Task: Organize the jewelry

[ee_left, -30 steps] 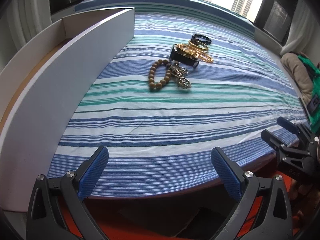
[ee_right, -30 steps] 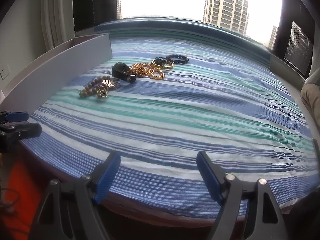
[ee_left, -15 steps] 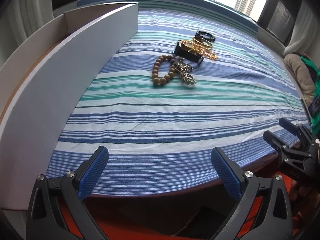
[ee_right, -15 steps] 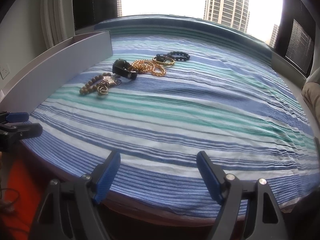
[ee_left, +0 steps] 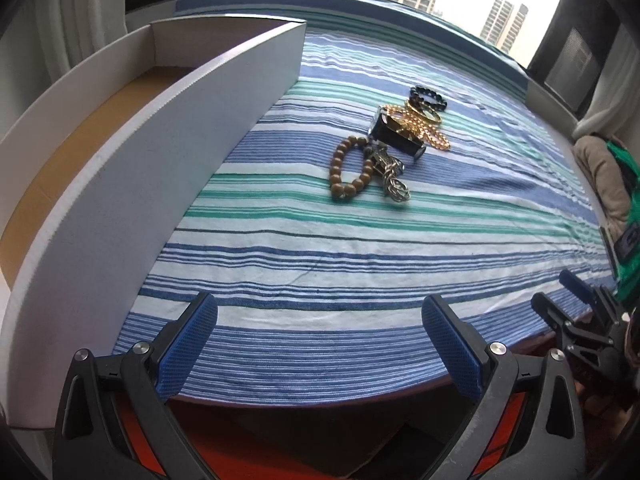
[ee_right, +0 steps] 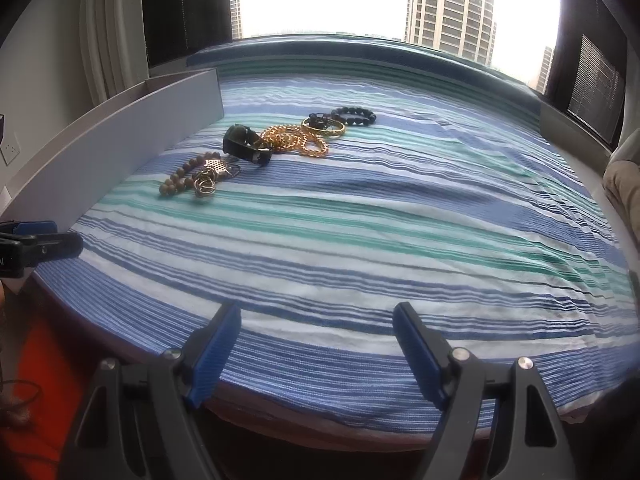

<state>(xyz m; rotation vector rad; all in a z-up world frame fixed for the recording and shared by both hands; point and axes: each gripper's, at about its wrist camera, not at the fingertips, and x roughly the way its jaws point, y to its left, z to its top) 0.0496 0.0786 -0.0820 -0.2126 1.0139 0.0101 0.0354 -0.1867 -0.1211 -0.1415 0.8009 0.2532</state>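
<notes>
We hold both grippers, left and right, released and empty short of the jewelry pile beside the white box, where apparently tangled chains risk dragging neighbours along.

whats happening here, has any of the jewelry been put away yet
Not yet. A person holds the left gripper and the right gripper open and empty above the near edge of the striped cloth. The jewelry lies in a loose row on it: wooden bead bracelet, black watch, gold chain, black bead bracelet. The white box beside them appears empty.
</notes>
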